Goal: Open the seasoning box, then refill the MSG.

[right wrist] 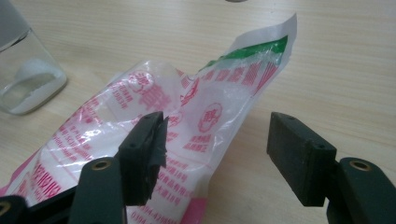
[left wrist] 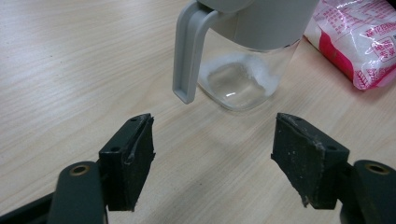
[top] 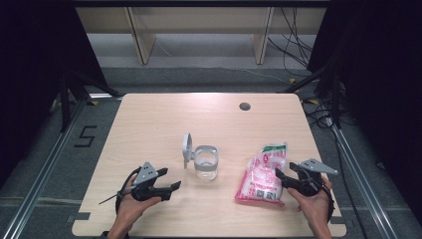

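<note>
A clear glass jar (top: 206,163) with a grey collar and its grey lid (top: 187,149) flipped up stands mid-table; a little white powder lies in the jar (left wrist: 238,84). A pink, white and green plastic bag (top: 263,174) of white granules lies to its right, its top end raised. My left gripper (top: 174,187) is open near the front left, pointing at the jar (left wrist: 238,84), a short way from it. At the bag's right edge my right gripper (top: 279,177) is open, and in the right gripper view the bag (right wrist: 205,121) lies between and under its jaws.
The wooden table (top: 149,124) has a round cable hole (top: 244,106) at the back. Floor rails and cables run along both sides of the table, and shelf legs stand behind it.
</note>
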Motion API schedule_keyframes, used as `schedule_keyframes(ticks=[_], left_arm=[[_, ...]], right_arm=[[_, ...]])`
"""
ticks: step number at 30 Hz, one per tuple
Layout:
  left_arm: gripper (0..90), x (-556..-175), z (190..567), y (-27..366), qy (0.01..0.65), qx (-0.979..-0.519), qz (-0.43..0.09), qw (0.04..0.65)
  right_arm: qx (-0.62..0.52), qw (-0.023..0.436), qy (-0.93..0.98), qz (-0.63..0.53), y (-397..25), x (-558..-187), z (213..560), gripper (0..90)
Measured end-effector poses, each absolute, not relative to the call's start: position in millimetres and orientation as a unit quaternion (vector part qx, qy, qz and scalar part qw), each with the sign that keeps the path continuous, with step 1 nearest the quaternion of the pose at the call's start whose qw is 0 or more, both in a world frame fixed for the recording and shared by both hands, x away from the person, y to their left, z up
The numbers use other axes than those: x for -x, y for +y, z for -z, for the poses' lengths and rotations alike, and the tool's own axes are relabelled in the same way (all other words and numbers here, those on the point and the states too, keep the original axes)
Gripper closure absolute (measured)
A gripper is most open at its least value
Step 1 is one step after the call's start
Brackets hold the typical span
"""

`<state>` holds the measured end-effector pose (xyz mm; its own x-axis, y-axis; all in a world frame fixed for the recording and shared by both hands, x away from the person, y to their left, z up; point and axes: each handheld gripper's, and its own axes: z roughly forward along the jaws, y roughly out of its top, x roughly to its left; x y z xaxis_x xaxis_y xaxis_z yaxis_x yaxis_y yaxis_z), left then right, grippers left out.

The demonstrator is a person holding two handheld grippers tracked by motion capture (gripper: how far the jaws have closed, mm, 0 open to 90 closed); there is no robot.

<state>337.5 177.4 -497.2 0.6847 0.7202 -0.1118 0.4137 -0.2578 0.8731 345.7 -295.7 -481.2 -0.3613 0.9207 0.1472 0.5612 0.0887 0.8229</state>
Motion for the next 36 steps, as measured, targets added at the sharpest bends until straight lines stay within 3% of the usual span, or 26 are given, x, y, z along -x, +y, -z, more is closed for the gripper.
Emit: schedule_keyframes(ticks=[12, 13, 14, 20, 21, 22, 30, 36], left_arm=[[28.8, -341, 497, 180, 0.359, -0.782, -0.159, 0.484], [28.8, -341, 497, 179, 0.363, -0.780, -0.157, 0.485], [28.8, -341, 497, 179, 0.362, -0.781, -0.157, 0.484], [28.7, -342, 497, 182, 0.356, -0.785, -0.163, 0.480], [28.7, -342, 499, 180, 0.369, -0.776, -0.157, 0.487], [28.7, -342, 499, 181, 0.366, -0.781, -0.158, 0.482], [28.7, -343, 500, 181, 0.369, -0.779, -0.154, 0.483], [28.6, -342, 499, 179, 0.363, -0.782, -0.153, 0.483]], right_arm=[[-0.532, 0.166, 0.721, -0.412, -291, -368, 489, 39.4], [-0.509, 0.181, 0.731, -0.416, -294, -374, 491, 40.0], [-0.530, 0.160, 0.720, -0.419, -290, -372, 491, 40.4], [-0.514, 0.165, 0.730, -0.419, -290, -384, 498, 42.8], [-0.528, 0.148, 0.722, -0.423, -286, -383, 499, 44.3], [-0.510, 0.161, 0.732, -0.421, -288, -386, 501, 45.4], [-0.507, 0.142, 0.741, -0.417, -286, -391, 499, 59.1], [-0.513, 0.128, 0.737, -0.421, -285, -390, 499, 78.4]])
